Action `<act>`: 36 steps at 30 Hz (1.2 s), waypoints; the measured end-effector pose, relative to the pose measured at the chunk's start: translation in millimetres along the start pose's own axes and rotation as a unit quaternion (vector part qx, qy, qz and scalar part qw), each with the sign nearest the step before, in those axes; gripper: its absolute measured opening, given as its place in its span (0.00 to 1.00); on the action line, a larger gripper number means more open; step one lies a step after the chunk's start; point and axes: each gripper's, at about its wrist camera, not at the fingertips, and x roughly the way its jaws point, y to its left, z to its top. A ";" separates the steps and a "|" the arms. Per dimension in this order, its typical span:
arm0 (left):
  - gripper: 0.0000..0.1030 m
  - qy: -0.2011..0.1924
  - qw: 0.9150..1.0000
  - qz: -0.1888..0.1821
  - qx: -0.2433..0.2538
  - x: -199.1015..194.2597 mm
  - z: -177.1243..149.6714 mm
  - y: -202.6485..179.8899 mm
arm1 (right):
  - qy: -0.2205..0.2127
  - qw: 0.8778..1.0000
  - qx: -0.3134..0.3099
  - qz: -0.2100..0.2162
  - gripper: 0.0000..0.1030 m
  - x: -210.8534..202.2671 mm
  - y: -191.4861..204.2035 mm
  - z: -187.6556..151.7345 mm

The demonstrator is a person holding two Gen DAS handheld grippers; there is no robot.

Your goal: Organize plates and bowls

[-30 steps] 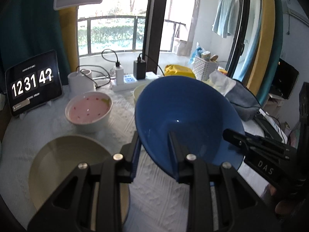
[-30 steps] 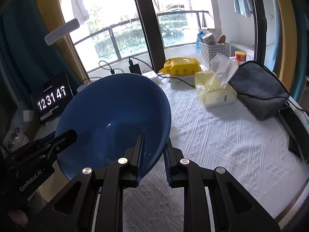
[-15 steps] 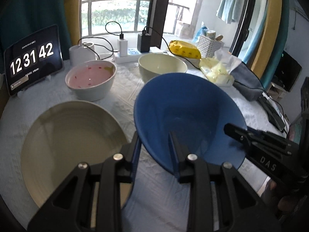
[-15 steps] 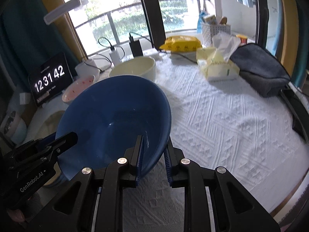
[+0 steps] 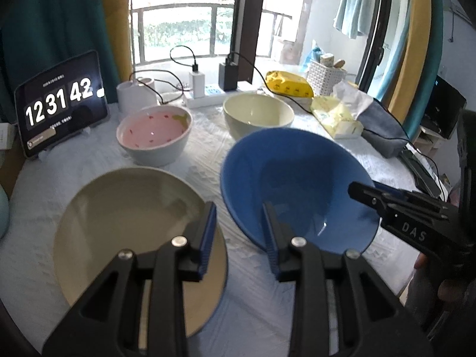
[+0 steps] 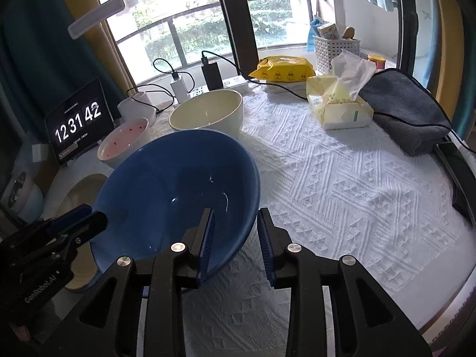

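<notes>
A large blue bowl (image 5: pixel 294 184) sits on the white tablecloth, also in the right wrist view (image 6: pixel 178 190). My left gripper (image 5: pixel 239 229) is open, its jaws astride the bowl's near-left rim. My right gripper (image 6: pixel 235 238) is open, its jaws astride the bowl's right rim. A beige plate (image 5: pixel 128 220) lies left of the blue bowl. A pink-lined bowl (image 5: pixel 153 134) and a cream bowl (image 5: pixel 257 113) stand behind; the cream bowl also shows in the right wrist view (image 6: pixel 208 113).
A tablet clock (image 5: pixel 61 104) stands at the back left. A power strip with chargers (image 5: pixel 208 89), a yellow wipes pack (image 5: pixel 288 87), a tissue box (image 6: pixel 339 104) and a grey pouch (image 6: pixel 407 110) line the back and right. A phone (image 6: pixel 458 178) lies at the right edge.
The blue bowl came down from the air onto the tablecloth beside the beige plate. Both grippers, shut on its rim before, have opened and let go.
</notes>
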 end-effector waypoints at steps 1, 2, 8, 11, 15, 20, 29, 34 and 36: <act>0.32 -0.003 1.000 0.002 -0.001 -2.3 1.6 1.2 | -0.001 1.000 0.001 0.000 0.31 -1.0 -0.3 1.2; 0.32 -0.006 1.000 0.003 -0.002 -4.2 3.2 2.4 | -0.004 1.000 0.001 0.000 0.31 -2.2 -0.8 2.8; 0.33 -0.021 1.000 0.008 -0.007 -12.4 14.6 6.3 | -0.018 1.000 0.002 0.000 0.31 -9.8 -3.2 12.3; 0.34 -0.027 1.000 0.010 -0.007 -15.3 19.2 7.2 | -0.025 1.000 0.002 0.001 0.31 -13.8 -3.6 17.7; 0.35 -0.035 0.999 0.011 -0.007 -17.1 28.2 7.6 | -0.036 0.999 -0.001 0.003 0.31 -19.3 -3.0 26.7; 0.37 -0.045 0.999 0.015 -0.009 -17.1 41.9 10.5 | -0.048 0.999 -0.008 0.007 0.31 -22.4 -0.5 39.2; 0.43 -0.051 0.998 0.023 -0.017 -7.0 67.4 19.6 | -0.057 0.998 -0.016 0.015 0.31 -16.7 -0.5 61.2; 0.43 -0.049 0.998 0.027 -0.018 3.9 79.6 22.9 | -0.057 0.998 -0.022 0.017 0.31 -7.8 -1.6 74.9; 0.43 -0.048 0.998 0.027 -0.018 9.9 85.4 23.7 | -0.057 0.998 -0.025 0.019 0.31 -3.6 -1.7 81.3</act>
